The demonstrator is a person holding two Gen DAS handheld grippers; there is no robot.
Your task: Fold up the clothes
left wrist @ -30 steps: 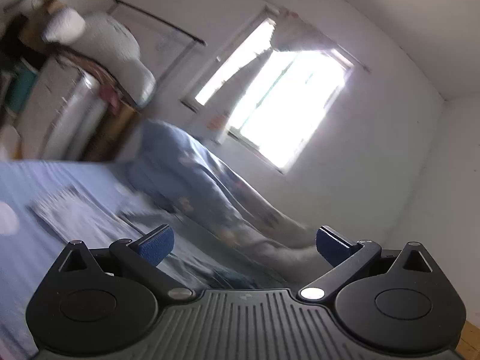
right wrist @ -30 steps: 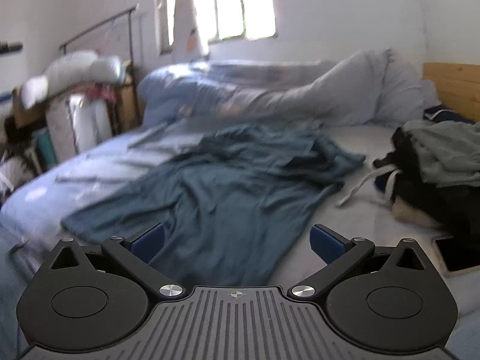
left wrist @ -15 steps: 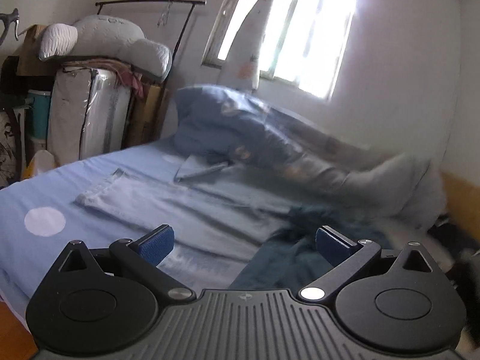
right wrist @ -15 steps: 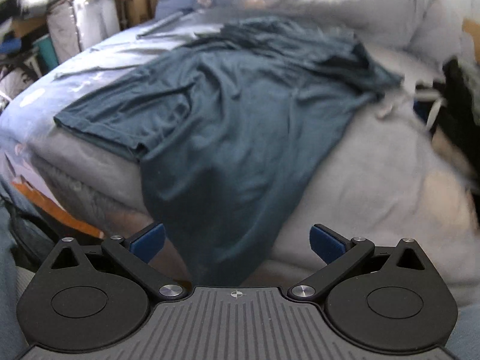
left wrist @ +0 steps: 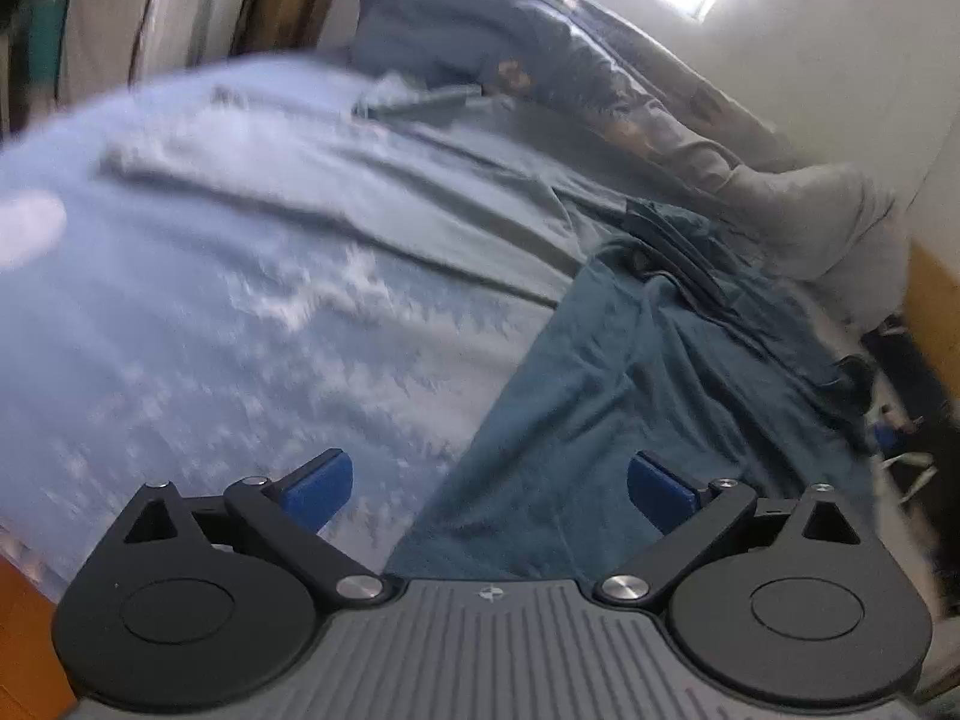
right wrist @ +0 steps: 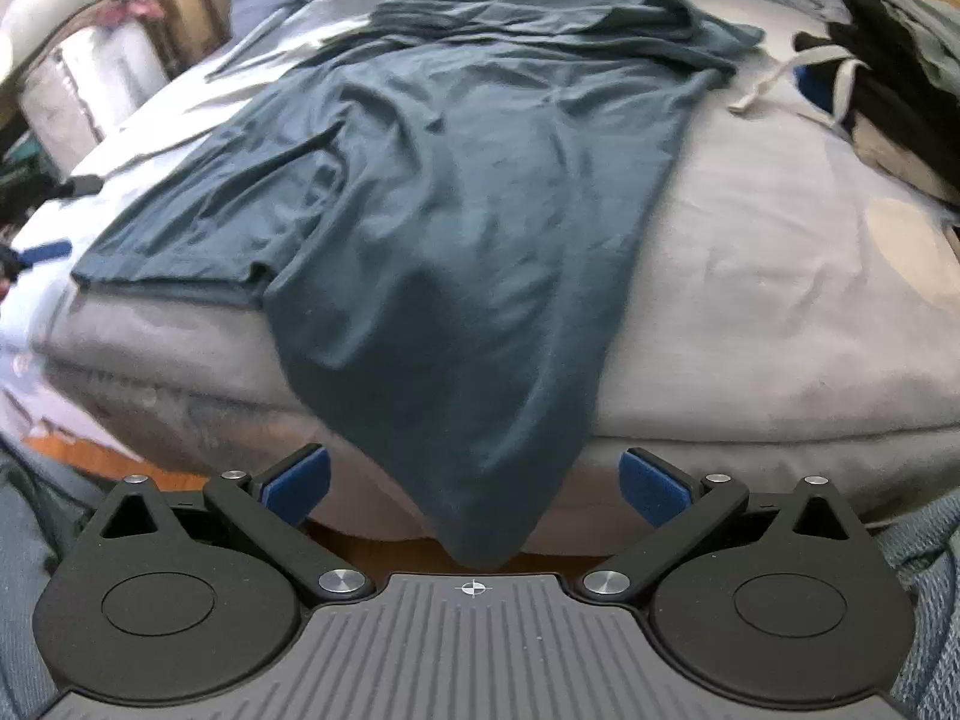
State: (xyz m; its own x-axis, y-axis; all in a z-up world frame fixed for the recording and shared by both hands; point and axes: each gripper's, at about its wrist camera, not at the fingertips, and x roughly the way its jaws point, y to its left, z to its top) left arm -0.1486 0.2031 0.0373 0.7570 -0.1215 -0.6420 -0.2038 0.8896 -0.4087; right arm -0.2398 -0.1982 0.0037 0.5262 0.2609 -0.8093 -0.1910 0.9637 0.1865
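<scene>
A dark teal T-shirt lies spread on the bed, its lower hem hanging over the near mattress edge. My right gripper is open just in front of that hanging hem, nothing between its blue pads. In the left wrist view the same T-shirt lies to the right on the blue sheet. My left gripper is open above the shirt's near left edge, holding nothing.
A crumpled grey-blue duvet runs along the far wall. A pile of dark and grey clothes sits at the bed's right. Storage bags and a pillow stand left of the bed. Wooden floor shows below the mattress.
Both grippers tilted down and came closer to the bed; the left view swung from the window to the sheet and shirt, the right dropped to the shirt's hanging hem. Both stayed open.
</scene>
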